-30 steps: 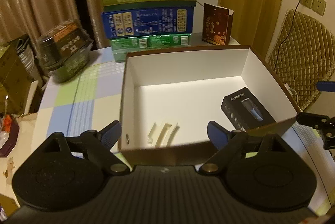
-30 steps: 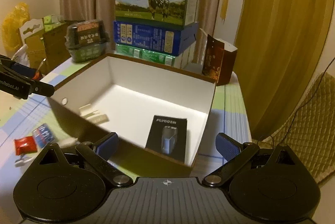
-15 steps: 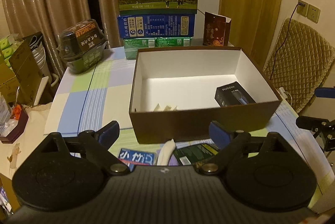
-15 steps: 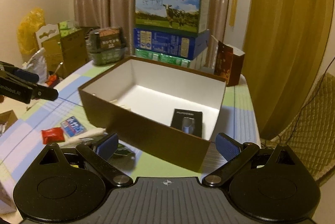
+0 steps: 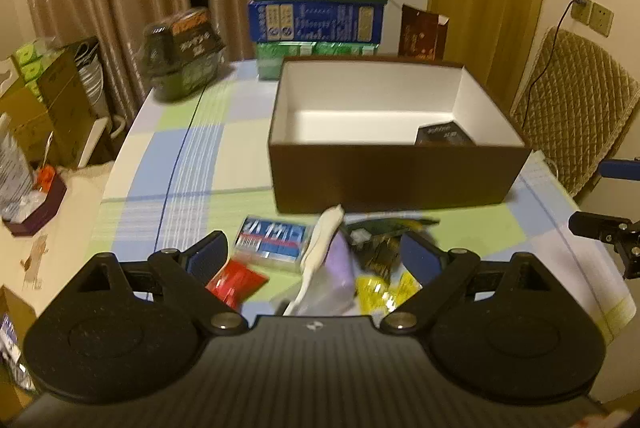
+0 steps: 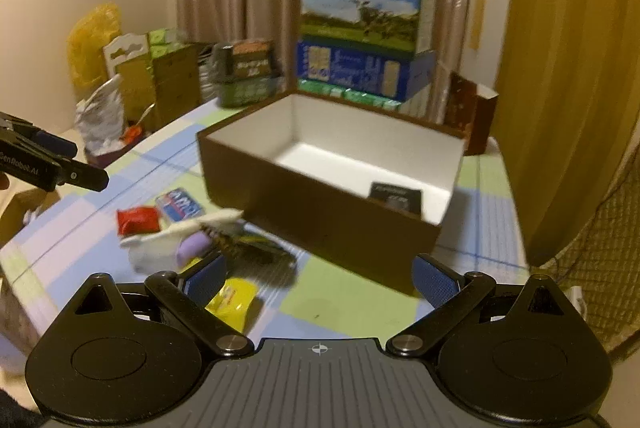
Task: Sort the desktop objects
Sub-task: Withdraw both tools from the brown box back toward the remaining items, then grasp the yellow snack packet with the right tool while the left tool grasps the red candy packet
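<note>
Brown cardboard box stands on the checked table, a black carton inside its right corner. Just before the box lie small packets. Left tool and right tool both gape wide, empty.

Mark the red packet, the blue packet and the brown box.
red packet (image 5: 236,284), left wrist view, middle of its wrapper
blue packet (image 5: 272,242), left wrist view, centre of its printed face
brown box (image 5: 392,175), left wrist view, its near outer wall
</note>
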{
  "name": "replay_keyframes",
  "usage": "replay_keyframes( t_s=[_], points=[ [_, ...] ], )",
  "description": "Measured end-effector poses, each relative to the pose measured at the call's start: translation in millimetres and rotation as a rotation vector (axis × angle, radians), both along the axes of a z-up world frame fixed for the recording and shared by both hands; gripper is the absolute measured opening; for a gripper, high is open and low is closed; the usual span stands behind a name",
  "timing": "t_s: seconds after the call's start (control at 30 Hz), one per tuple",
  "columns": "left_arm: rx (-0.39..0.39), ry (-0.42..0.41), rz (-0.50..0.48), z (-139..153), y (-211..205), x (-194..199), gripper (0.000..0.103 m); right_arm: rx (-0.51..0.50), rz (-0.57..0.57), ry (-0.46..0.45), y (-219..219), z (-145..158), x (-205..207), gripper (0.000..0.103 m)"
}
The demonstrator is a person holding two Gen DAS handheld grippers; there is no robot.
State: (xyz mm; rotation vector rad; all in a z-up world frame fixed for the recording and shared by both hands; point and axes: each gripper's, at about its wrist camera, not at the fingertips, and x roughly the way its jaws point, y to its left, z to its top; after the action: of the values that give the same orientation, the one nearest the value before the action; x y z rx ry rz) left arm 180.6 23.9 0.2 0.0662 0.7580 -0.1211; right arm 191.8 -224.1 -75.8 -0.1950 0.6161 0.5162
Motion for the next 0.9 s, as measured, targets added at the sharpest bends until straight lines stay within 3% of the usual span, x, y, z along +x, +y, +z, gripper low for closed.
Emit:
replay_keyframes(
  t_s=[0.17,0.37,0.63,0.9],
  points=[
    [-0.004,0.042,0.028,-14.9,17.7,-12.8,0.091,-0.025,0.057,0.013,16.1,-15.4,-7.0,0.097],
    [-0.009,0.104,0.053,-35.2,35.0,-17.0,0.091,-0.034,0.067,0.108,38.8,-39.3,-4.1,0.096],
    [-0.015,0.168,0.068,-55.4,55.7,-5.6,0.091,0.030,0.004,0.306,60.6,-75.9,21.0,0.096],
    [0.001,0.213,0.067,-70.8,75.0,15.0,0.091,0.037,-0.081,0.396,83.6,-99.7,38.2,0.096]
  ],
)
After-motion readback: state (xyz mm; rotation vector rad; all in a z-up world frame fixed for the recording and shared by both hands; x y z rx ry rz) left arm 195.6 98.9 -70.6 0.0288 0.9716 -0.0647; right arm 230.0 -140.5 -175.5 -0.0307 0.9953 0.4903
